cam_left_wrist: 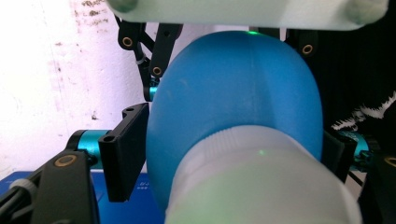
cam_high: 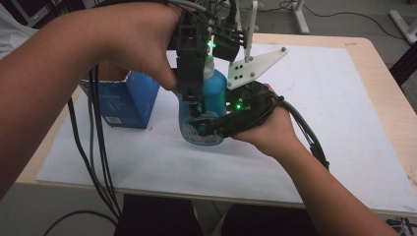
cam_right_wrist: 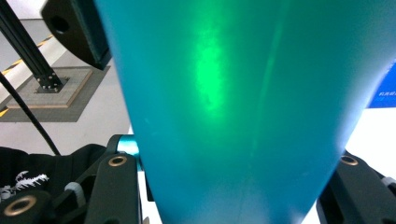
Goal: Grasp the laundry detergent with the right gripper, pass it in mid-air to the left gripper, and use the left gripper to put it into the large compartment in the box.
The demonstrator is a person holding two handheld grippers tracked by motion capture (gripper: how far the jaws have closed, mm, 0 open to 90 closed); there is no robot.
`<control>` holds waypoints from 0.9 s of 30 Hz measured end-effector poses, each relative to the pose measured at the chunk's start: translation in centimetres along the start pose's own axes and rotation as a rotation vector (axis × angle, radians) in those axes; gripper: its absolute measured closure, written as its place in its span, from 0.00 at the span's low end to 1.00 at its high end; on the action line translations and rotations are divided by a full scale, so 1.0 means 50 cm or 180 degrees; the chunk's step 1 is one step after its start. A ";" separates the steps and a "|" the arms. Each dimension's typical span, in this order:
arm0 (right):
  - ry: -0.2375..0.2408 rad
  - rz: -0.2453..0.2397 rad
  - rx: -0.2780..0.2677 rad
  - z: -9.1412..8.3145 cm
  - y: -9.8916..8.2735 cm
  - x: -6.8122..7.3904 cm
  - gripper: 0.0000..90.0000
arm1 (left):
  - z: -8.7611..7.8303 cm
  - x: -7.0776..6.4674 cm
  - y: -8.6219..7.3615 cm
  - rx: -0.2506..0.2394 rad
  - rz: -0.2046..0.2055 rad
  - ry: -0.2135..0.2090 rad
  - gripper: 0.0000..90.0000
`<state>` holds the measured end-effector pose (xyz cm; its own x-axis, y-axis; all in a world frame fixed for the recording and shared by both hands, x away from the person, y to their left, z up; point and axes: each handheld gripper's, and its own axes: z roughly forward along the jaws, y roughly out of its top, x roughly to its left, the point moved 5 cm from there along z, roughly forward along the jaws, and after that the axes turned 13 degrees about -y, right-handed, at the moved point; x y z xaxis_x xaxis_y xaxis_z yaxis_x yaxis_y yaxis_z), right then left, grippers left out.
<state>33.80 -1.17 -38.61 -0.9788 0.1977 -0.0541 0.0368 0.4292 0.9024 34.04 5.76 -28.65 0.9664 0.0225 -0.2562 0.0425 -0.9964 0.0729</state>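
Bottle [cam_high: 209, 105]: upright just right of blue box [cam_high: 129, 101], on white mat [cam_high: 319, 123].
Right gripper [cam_high: 202, 129]: I clamp the lower body, tight.
Left gripper [cam_high: 194, 91]: I straddle the white cap [cam_left_wrist: 261, 182] from above; jaws half-narrowed, contact unclear.
Handling: smooth, slippery plastic, probably squashy; grip the neck, not the belly.

blue bottle [cam_high: 215, 101] looks like smooth plastic with a soft satin sheen, green light glinting off its side; its white cap [cam_left_wrist: 261, 182] is matt plastic, faintly ribbed at the rim. the left gripper [cam_high: 195, 101] and right gripper [cam_high: 209, 129] are matt black plastic with brassy metal pins at the joints. blue box [cam_high: 129, 101] reads as printed card, slightly glossy. white sheet [cam_high: 314, 128] on the table [cam_high: 388, 98] looks matt and scuffed, pale wood at the table edge.
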 end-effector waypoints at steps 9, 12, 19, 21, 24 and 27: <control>-0.0017 -0.0003 -0.0019 -0.003 0.001 -0.002 0.51 | 0.002 0.001 0.003 0.0008 -0.0014 -0.0040 0.36; -0.0021 -0.0002 -0.0019 -0.002 0.001 -0.002 0.51 | 0.003 0.001 0.005 0.0021 -0.0002 -0.0046 0.39; 0.0004 0.0014 -0.0015 -0.002 0.000 -0.001 0.51 | 0.004 0.000 0.006 0.0062 0.0000 -0.0026 0.43; 0.0014 0.0018 -0.0021 -0.002 0.000 0.001 0.51 | 0.004 -0.002 0.008 0.0067 0.0000 -0.0015 0.43; 0.0029 0.0009 -0.0038 -0.003 0.001 0.001 0.51 | 0.002 -0.005 0.010 0.0070 0.0009 0.0002 0.44; 0.0033 0.0014 -0.0058 -0.005 0.002 0.001 0.50 | 0.001 -0.005 0.011 0.0060 -0.0003 -0.0012 0.44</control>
<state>33.70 -1.31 -38.42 -0.9807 0.1902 -0.0457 0.0375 0.4123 0.9103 33.81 5.22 -28.60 0.9654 0.0231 -0.2598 0.0385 -0.9978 0.0545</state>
